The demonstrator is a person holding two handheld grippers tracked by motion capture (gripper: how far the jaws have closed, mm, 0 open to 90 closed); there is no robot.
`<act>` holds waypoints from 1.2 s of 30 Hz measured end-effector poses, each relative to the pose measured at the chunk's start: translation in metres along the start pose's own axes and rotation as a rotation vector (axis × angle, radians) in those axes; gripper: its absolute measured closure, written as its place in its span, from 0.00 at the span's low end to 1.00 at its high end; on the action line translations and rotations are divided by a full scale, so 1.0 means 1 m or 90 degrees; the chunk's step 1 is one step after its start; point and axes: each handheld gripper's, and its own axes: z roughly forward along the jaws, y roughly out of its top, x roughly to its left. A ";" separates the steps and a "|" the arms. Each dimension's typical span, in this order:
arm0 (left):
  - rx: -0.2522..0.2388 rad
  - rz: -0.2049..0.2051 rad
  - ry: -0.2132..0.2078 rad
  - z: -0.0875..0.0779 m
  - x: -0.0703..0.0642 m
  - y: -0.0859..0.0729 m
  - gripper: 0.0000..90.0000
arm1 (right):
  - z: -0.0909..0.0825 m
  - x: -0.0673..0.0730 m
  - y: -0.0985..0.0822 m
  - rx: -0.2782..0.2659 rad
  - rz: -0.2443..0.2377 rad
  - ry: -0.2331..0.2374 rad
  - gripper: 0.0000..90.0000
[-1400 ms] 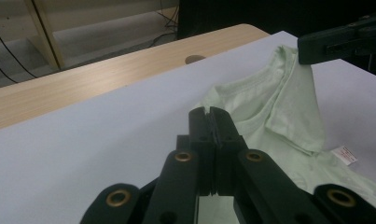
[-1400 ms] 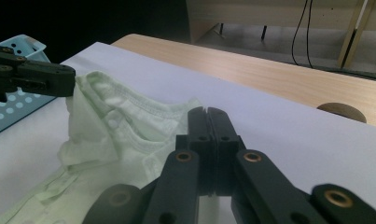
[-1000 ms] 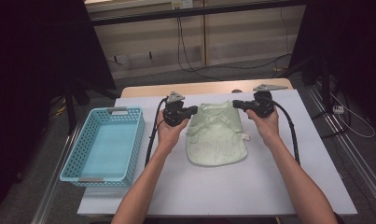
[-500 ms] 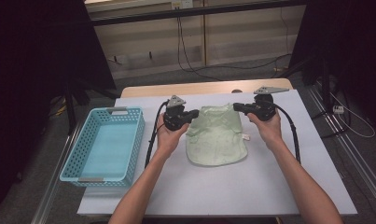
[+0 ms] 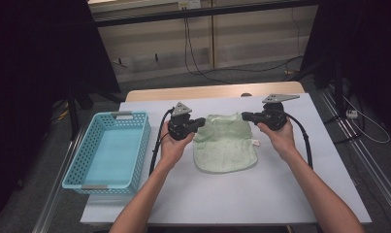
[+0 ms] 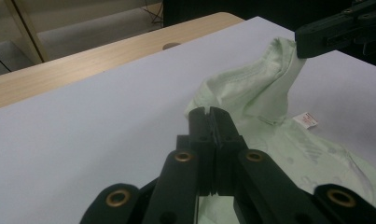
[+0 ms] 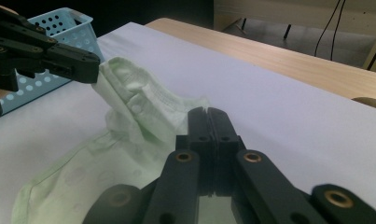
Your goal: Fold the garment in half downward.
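Observation:
A pale green baby garment [image 5: 225, 148] lies on the white table cover, neck end toward the far side. My left gripper [image 5: 201, 124] is shut on its top left corner and my right gripper [image 5: 245, 116] on its top right corner. Both corners are lifted slightly off the table. In the left gripper view my jaws [image 6: 208, 114] are pressed together at the garment [image 6: 265, 93], and the right gripper [image 6: 300, 46] pinches the raised far corner. In the right gripper view my jaws [image 7: 208, 114] are also together at the cloth [image 7: 129, 107], and the left gripper [image 7: 94, 65] pinches the other corner.
A light blue plastic basket [image 5: 135, 145] stands empty at the left of the table, also seen in the right gripper view as the basket [image 7: 59, 23]. A white sheet [image 5: 280, 194] covers the table. A strip of bare wood [image 5: 207, 91] runs along the far edge.
Both grippers have drawn back slightly toward the near edge, and the garment's top edge came with them. Both grips hold as before.

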 end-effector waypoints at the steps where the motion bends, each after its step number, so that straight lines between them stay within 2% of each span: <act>1: 0.000 -0.001 -0.001 0.000 -0.001 0.000 0.99 | 0.000 0.001 -0.001 0.001 -0.001 0.001 1.00; 15: 0.012 0.013 -0.006 -0.010 -0.005 -0.004 0.99 | -0.004 0.010 -0.001 0.010 -0.018 0.018 1.00; 22: 0.026 0.028 -0.012 -0.013 -0.010 -0.010 0.99 | -0.004 0.015 -0.009 0.019 -0.021 0.026 1.00; 31: 0.028 0.032 -0.024 -0.014 -0.018 -0.017 0.99 | -0.009 0.018 -0.014 0.027 -0.026 0.031 1.00; 36: 0.041 0.048 -0.025 -0.016 -0.021 -0.023 0.99 | -0.010 0.023 -0.018 0.034 -0.036 0.035 1.00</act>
